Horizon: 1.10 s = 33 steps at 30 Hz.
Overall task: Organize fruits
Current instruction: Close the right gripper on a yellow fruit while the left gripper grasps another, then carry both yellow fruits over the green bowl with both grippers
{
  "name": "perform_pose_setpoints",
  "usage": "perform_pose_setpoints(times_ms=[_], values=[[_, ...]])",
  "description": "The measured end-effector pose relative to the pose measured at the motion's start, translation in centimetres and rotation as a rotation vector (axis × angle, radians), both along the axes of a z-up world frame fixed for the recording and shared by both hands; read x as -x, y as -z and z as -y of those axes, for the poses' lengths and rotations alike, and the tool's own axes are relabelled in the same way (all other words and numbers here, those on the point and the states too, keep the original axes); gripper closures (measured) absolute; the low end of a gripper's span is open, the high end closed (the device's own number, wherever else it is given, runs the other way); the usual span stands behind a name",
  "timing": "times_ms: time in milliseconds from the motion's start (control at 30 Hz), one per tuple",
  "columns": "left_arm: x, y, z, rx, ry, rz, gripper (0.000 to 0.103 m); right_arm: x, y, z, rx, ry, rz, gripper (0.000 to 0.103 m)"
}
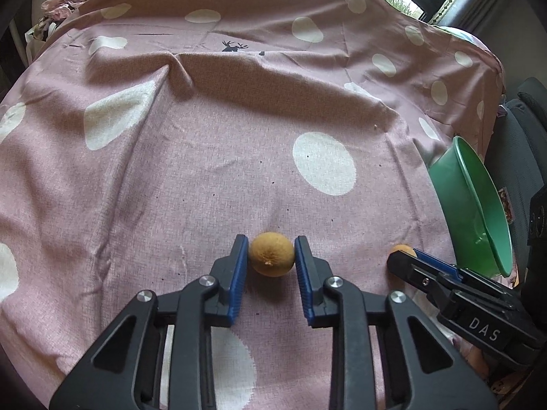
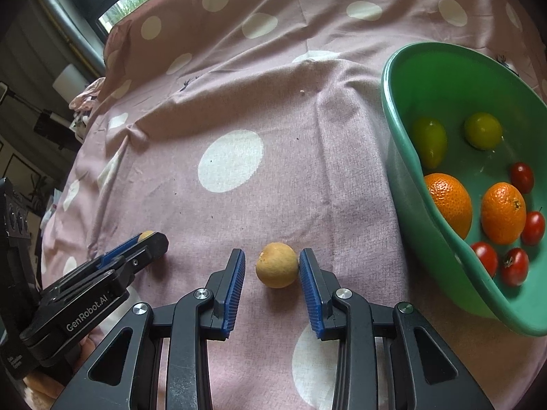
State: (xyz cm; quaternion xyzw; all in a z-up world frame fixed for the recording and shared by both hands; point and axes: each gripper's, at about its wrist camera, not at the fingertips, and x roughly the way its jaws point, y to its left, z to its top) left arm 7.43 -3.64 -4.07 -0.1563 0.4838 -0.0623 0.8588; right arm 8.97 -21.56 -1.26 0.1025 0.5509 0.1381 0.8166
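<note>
Between blue pads, dull-yellow round fruit

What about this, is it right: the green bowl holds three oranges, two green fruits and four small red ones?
Not quite. The green bowl holds two oranges, not three, as the right wrist view shows. The rest stands: two green fruits and four small red ones.
</note>
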Motion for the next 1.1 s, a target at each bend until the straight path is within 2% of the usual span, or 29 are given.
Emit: perform_pose_setpoints(times_ms=[267,600,1100], values=[[0.3,-0.1,0.2,0.0,0.002,-0.001,0.076,0.0,0.4,-0.4,0.013,-0.009,-0.008,0.075],[1.4,-1.6,0.3,-0.036,-0.005,0.047,0.076,0.1,0.3,-0.5,0.012,-0.019,-0.002,0.076],[3.5,-4.9,0.1,-0.067,-0.028,0.147,0.076,1.0,-2.4,-0.5,-0.023,-0.034,0.082,0.076]])
